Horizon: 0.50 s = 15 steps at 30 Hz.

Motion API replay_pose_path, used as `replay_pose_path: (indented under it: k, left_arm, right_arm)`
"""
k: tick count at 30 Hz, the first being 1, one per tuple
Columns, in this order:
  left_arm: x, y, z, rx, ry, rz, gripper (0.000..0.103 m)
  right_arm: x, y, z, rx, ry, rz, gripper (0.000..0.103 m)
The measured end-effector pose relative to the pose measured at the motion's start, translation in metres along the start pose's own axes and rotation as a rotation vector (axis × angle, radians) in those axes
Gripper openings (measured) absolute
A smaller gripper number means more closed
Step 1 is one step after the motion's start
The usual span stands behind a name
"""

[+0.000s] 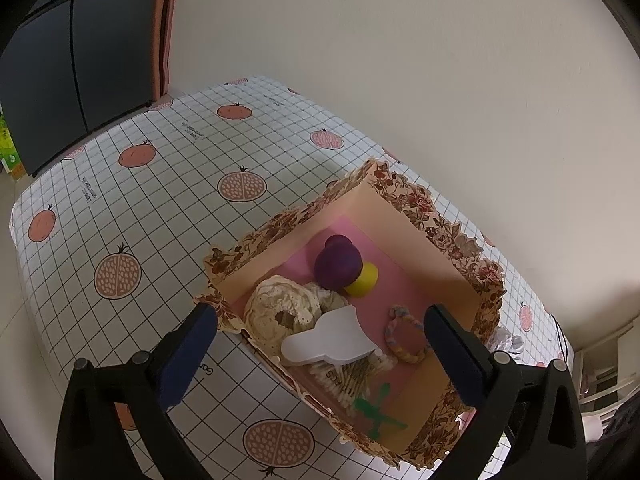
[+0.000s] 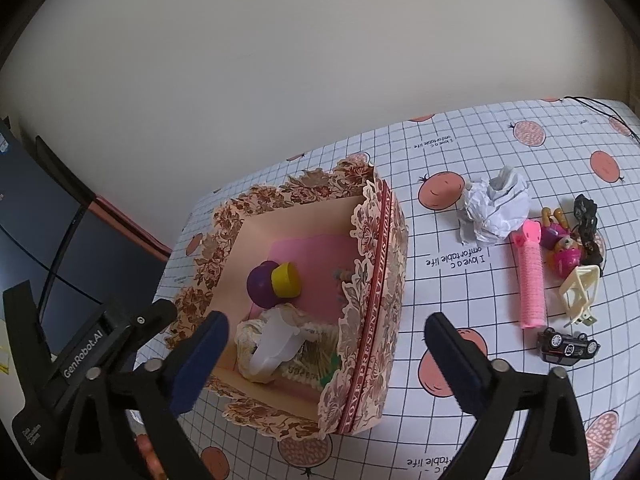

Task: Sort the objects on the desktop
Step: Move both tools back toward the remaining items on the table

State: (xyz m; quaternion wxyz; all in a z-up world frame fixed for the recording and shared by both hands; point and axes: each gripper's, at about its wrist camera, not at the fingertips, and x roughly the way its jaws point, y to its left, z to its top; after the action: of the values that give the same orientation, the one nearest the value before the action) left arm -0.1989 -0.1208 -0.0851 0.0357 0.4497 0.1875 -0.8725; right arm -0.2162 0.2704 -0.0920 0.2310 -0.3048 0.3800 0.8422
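Bracelet (image 2: 341, 275) half hidden behind box wall (image 2: 362, 240)

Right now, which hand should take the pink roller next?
Right. The right gripper has its jaws open and empty, and the pink roller lies on the table just right of the floral box. The left gripper faces the box interior, with no roller in view.

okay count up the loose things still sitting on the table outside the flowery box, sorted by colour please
White: 1, the crumpled paper
Pink: 2, the pink roller and the pink toy figure
Black: 2, the toy car and the black clump
Cream: 1, the cream plastic frame
Total: 6
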Motion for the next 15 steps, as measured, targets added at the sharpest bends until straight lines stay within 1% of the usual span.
replay_pose_path:
  k: [8,13,15]
  left_arm:
    - [-0.001,-0.003,0.0,0.008,-0.012,0.002,0.103]
    - [-0.003,-0.007,-0.001,0.013,-0.03,0.003,0.103]
    - [-0.002,-0.011,-0.001,0.02,-0.029,0.002,0.103]
  right_arm:
    - [-0.004,-0.005,0.002,-0.009,-0.029,0.006,0.103]
    - [-0.005,-0.011,0.004,-0.024,-0.022,-0.003,0.103]
    - [-0.008,-0.014,0.005,-0.031,-0.038,-0.003,0.103]
